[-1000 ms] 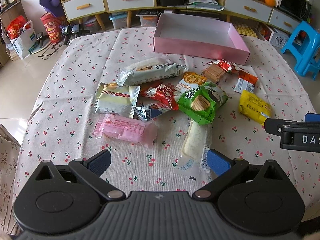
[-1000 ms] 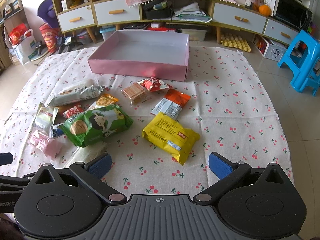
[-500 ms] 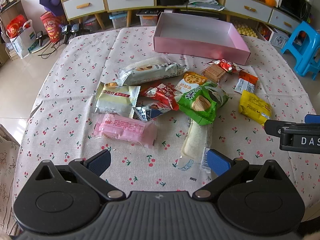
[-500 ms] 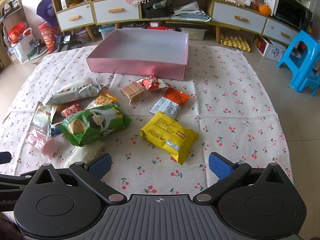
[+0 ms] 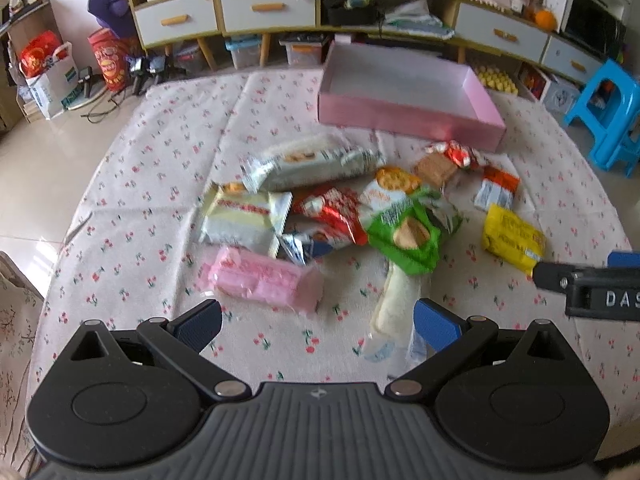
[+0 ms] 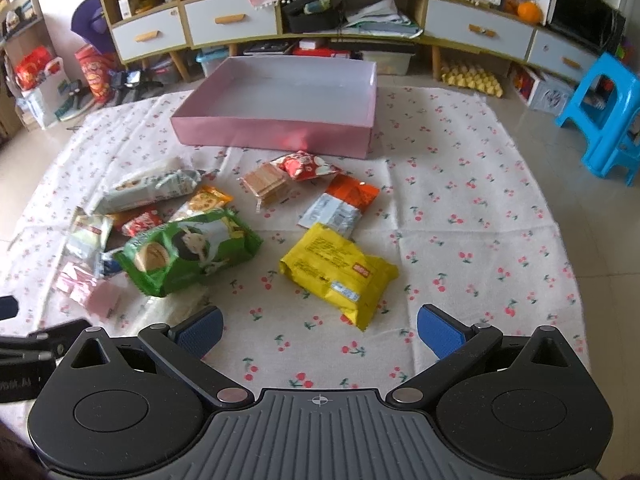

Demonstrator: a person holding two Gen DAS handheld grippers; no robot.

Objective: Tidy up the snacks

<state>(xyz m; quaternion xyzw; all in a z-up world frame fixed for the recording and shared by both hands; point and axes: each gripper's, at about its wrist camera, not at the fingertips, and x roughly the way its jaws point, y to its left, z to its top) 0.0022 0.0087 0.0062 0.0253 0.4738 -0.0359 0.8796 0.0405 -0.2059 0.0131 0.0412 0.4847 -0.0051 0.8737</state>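
Observation:
Several snack packets lie on a cherry-print tablecloth (image 5: 160, 184). My left gripper (image 5: 318, 322) is open just short of a pink packet (image 5: 264, 282) and a pale long packet (image 5: 394, 306). Beyond them lie a green biscuit bag (image 5: 408, 232), a red packet (image 5: 332, 212) and a white cake packet (image 5: 240, 220). My right gripper (image 6: 318, 326) is open, with a yellow packet (image 6: 338, 272) close ahead of its fingers and the green biscuit bag (image 6: 188, 252) to the left. An empty pink box (image 6: 280, 112) stands at the far side, also the pink box (image 5: 404, 100) in the left view.
The right gripper's body (image 5: 592, 288) juts in at the right edge of the left wrist view. An orange-and-silver packet (image 6: 340, 204) and wafers (image 6: 268, 182) lie before the box. A blue stool (image 6: 608, 116) stands off the table's right; cabinets (image 6: 240, 20) line the back wall.
The left gripper has moved forward and lower toward the pink and pale packets; its view is blurred. The right gripper has crept slightly forward. Both stay open.

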